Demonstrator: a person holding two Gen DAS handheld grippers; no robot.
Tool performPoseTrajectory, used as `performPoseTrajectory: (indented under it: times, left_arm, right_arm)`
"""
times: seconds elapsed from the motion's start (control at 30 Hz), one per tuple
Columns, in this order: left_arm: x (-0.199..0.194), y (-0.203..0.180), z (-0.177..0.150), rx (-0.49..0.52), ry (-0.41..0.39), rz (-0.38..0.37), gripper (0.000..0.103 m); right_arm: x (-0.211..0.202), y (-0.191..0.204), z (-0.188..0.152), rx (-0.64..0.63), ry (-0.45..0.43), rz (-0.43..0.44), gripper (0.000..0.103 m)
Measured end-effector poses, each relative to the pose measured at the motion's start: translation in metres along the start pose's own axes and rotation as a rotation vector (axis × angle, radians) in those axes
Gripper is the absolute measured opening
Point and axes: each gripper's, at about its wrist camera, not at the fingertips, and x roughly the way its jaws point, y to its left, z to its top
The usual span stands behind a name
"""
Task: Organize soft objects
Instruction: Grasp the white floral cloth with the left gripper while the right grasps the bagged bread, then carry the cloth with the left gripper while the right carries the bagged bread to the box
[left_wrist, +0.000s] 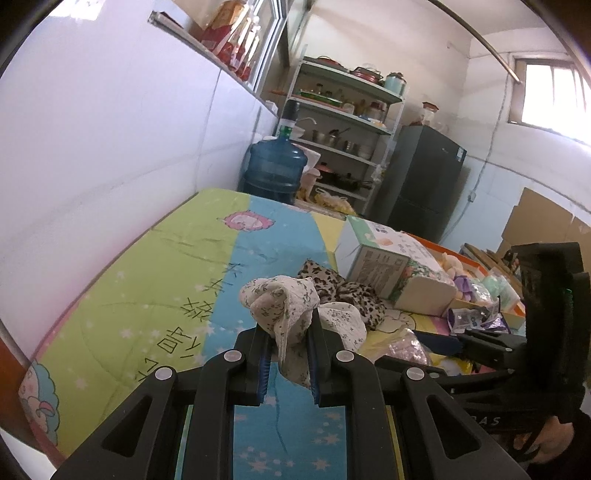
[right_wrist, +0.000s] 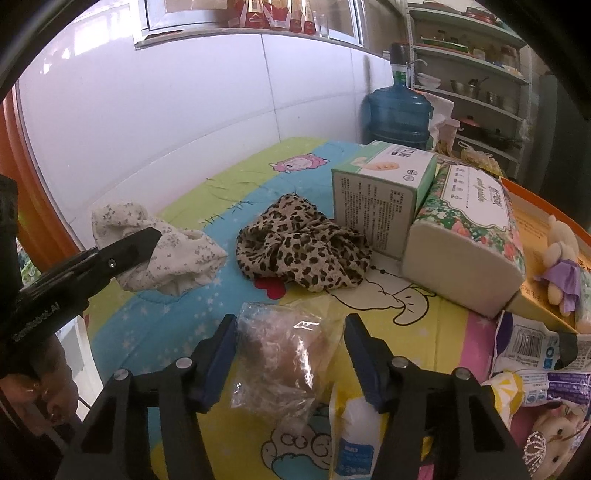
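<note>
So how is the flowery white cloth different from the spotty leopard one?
The flowery white cloth is pale with tiny grey flowers, while the leopard cloth is tan with dark spots. The white cloth is pinched in the left gripper and partly lifted, while the leopard cloth lies loose on the bedsheet, untouched. The leopard cloth sits next to the green box. Both are soft and crumpled.

Two cloths (right_wrist: 159, 251) (right_wrist: 303, 243), two boxes (right_wrist: 380, 195) (right_wrist: 469, 240), two plush toys (right_wrist: 561, 266) (right_wrist: 554, 439).

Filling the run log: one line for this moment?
left gripper: shut on floral cloth | right gripper: open around clear bag
</note>
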Motion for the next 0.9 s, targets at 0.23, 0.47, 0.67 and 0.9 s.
performPoseTrajectory:
  times: [0.23,0.47,0.67,0.9]
  left_arm:
    - [0.004,0.001,-0.003,-0.004,0.009,-0.013,0.017]
    - [0.002,-0.002,0.001,0.008,-0.002,-0.026,0.017]
    - [-0.002,-0.014,0.008,0.035,-0.017,-0.04,0.017]
    - [-0.006,-0.04,0.022,0.087,-0.037,-0.08,0.017]
  right_arm:
    - [-0.01,0.006,-0.001,0.0,-0.043,-0.01,0.056]
    - [-0.029,0.005,0.006,0.0,-0.103,-0.015,0.056]
    - [-0.046,0.002,0.01,-0.002,-0.145,-0.025,0.056]
    - [-0.072,-0.007,0.009,0.01,-0.198,-0.051,0.056]
